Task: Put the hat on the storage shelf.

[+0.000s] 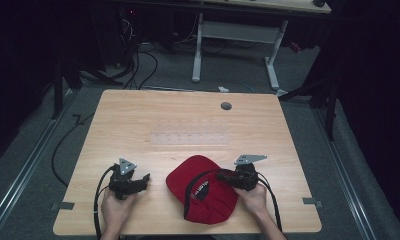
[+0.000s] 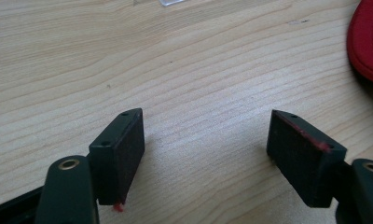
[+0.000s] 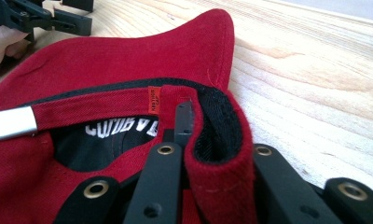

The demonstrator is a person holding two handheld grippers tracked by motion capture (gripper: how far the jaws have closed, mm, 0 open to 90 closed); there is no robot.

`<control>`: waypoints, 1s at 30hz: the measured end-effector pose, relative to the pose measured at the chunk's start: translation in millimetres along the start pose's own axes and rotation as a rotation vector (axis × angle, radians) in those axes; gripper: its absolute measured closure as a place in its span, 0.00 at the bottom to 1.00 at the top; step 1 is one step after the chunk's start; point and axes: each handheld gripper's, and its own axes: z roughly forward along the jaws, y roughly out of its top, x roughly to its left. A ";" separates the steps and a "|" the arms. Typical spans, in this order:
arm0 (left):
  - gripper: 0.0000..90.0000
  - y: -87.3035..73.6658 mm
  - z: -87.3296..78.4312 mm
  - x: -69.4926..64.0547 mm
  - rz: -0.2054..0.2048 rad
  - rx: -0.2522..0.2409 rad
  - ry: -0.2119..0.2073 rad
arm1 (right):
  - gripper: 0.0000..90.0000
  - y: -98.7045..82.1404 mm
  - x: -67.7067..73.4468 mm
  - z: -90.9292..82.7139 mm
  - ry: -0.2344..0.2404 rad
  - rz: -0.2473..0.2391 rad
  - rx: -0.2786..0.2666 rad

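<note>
right gripper (image 3: 208,158): jaws clamped on the rim of the red cap (image 1: 208,192), to lift it
left gripper (image 2: 208,154): jaws apart, nothing between, waiting over the table (image 2: 128,56)

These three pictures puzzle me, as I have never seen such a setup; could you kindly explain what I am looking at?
A person sits at a wooden table and holds a hand-operated gripper in each hand; there is no robot arm. The wide picture comes from a camera above the table. The other two come from cameras riding on the grippers, looking along their black fingers. On the table lies a red cap, upside down. The right gripper has closed on the cap's edge, the fabric pinched between its fingers. The left gripper rests open beside the cap, over bare wood, holding nothing.
</note>
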 end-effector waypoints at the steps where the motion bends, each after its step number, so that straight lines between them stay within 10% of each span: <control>1: 0.31 0.1 0.2 0.0 0.000 0.000 0.001 | 0.91 0.2 0.1 -0.4 0.006 0.001 -0.001; 30: 0.24 0.0 4.5 -2.6 0.007 0.009 0.007 | 0.92 32.4 1.2 -31.5 -0.005 0.046 -0.050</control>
